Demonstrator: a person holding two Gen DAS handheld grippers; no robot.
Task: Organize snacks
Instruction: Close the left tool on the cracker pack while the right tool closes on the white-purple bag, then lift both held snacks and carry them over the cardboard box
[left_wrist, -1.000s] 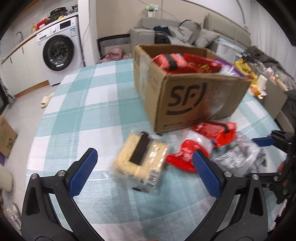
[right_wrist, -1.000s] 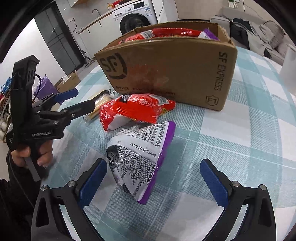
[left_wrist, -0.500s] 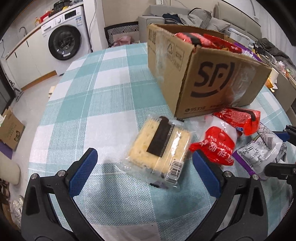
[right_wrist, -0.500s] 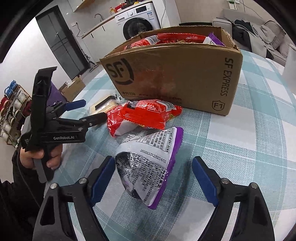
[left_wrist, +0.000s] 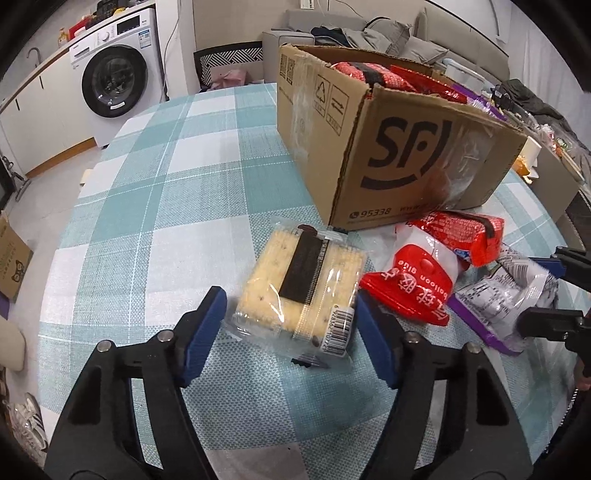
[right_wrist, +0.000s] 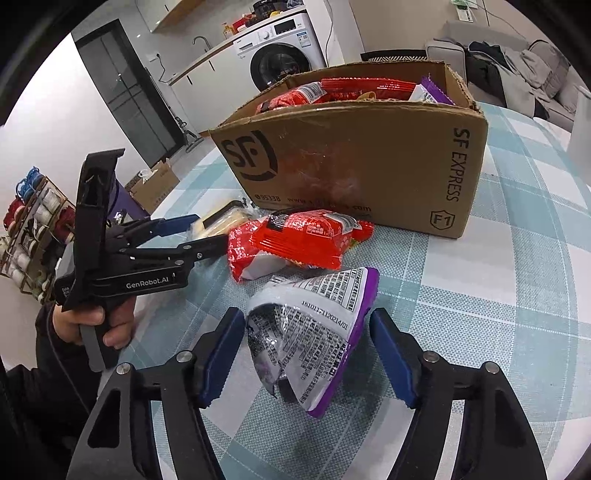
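Observation:
A clear-wrapped cracker pack (left_wrist: 303, 288) with a dark band lies on the checked tablecloth. It sits between the blue pads of my left gripper (left_wrist: 288, 332), whose jaws are closing and stand close to the wrapper's edges. A silver bag with purple edges (right_wrist: 314, 332) lies between the closing jaws of my right gripper (right_wrist: 306, 350), with small gaps at both pads. Two red snack packs (right_wrist: 303, 236) lie in front of the open cardboard box (right_wrist: 351, 162), which holds several red and purple packs. The right wrist view shows the left gripper (right_wrist: 208, 230) around the cracker pack (right_wrist: 221, 218).
A person's hand (right_wrist: 110, 325) holds the left gripper's handle. The round table's edge (left_wrist: 55, 258) curves at the left, with a washing machine (left_wrist: 114, 81) and floor beyond. A sofa with clothes (left_wrist: 369, 33) stands behind the box. A white object (right_wrist: 580, 125) stands at the far right.
Both pairs of jaws have narrowed, the left around the cracker pack, the right around the silver and purple bag. The left gripper came lower and closer to the crackers.

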